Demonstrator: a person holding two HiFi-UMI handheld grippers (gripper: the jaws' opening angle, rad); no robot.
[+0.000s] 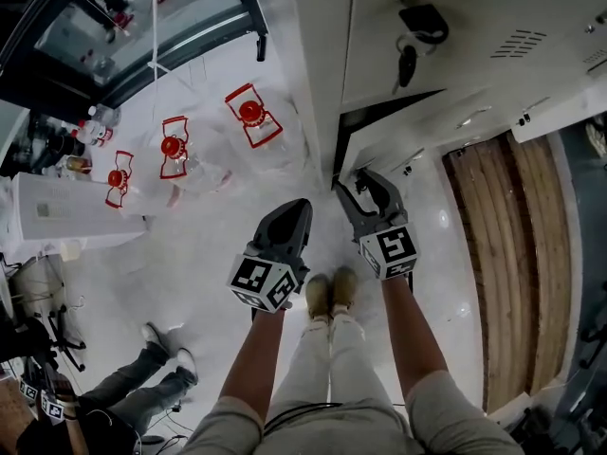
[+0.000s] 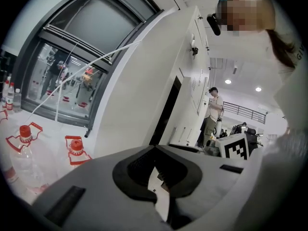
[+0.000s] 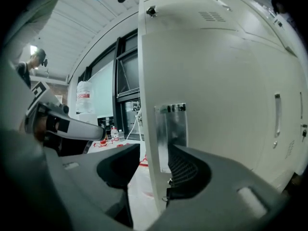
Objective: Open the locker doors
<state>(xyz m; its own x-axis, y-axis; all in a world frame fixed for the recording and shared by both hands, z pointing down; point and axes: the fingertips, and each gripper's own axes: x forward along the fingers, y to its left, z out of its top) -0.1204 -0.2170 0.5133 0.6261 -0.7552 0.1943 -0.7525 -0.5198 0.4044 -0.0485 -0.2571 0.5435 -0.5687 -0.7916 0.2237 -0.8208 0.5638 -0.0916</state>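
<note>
Where the lockers [image 1: 474,17] stand: upper right of the head view, a white bank, with the person facing it.
Door [image 1: 427,126]: a low one, ajar, with a dark gap above it in the head view. In the right gripper view its free edge points at the camera and its pale face [image 3: 216,81] runs off to the right.
Plate [image 3: 171,129]: shiny metal, set on the door's face by the free edge.
Right gripper [image 1: 362,190]: jaws wide apart [image 3: 155,148] and astride the door's edge, not clamped. The left pad is clear of the door, the right pad lies close by the plate, and whether that one touches I cannot tell.
Left gripper [image 1: 300,209]: jaws closed tip to tip [image 2: 154,149] on nothing, held beside the right one and away from the door.
Key [image 1: 406,64]: hangs from a lock in a higher door, with a black fob above it.
Bottles [image 1: 248,112]: clear with red caps, on the white floor [image 1: 218,254] to the left, well apart from the lockers.
Shoes [image 1: 330,292]: the person's own, between the two grippers.
</note>
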